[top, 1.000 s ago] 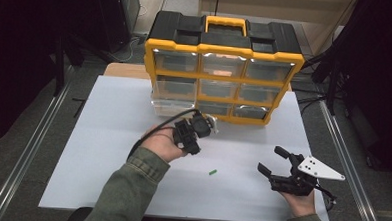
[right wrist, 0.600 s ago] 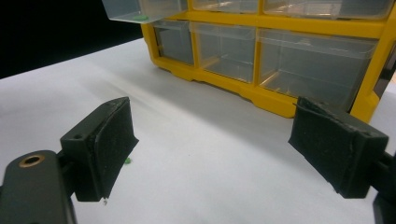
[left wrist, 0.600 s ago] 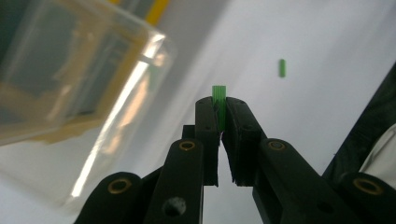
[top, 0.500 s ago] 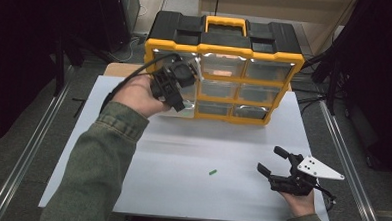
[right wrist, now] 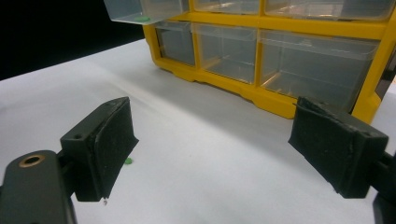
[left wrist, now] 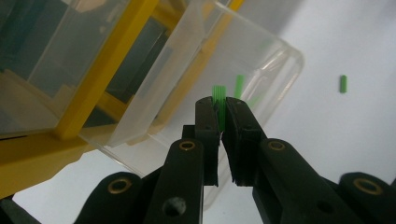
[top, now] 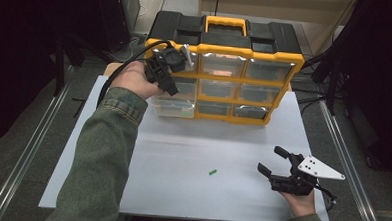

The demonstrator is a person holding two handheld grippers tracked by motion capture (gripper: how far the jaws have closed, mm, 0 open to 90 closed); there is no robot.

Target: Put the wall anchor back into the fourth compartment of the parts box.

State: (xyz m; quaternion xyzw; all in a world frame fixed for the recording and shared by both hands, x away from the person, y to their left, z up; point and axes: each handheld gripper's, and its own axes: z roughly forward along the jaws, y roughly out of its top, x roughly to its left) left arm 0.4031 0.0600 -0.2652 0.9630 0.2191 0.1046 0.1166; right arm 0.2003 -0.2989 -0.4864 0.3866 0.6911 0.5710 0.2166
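A small green ribbed piece point(left wrist: 219, 105) is pinched between the closed jaws of the left gripper point(left wrist: 219, 116); in the left gripper view its short visible end sticks out past the tips, with its long axis running along the jaws and pointing away from the hand. Just beyond those tips lies an open clear drawer point(left wrist: 219, 70), pulled out of the yellow organizer point(top: 220, 71), and another green piece point(left wrist: 239, 86) lies inside the drawer, with its long axis running nearly the same way as the held one. In the high view the left gripper point(top: 167, 69) is raised at the organizer's upper left corner, in front of the top-left compartments, and the pulled-out drawer point(top: 173, 107) juts toward the near side from the bottom-left slot. The organizer stands upright at the far side of the white desk point(top: 182, 155), its black top and yellow handle facing up. A third green piece point(top: 212, 172) lies loose on the desk toward the near side, well apart from the organizer, with its long axis roughly left to right and slightly tilted. Farther right and near, the right gripper point(top: 272, 161) rests low over the desk in the person's hand, with its jaws spread wide and nothing between them; the right gripper view looks between those jaws at the organizer's lower drawers.
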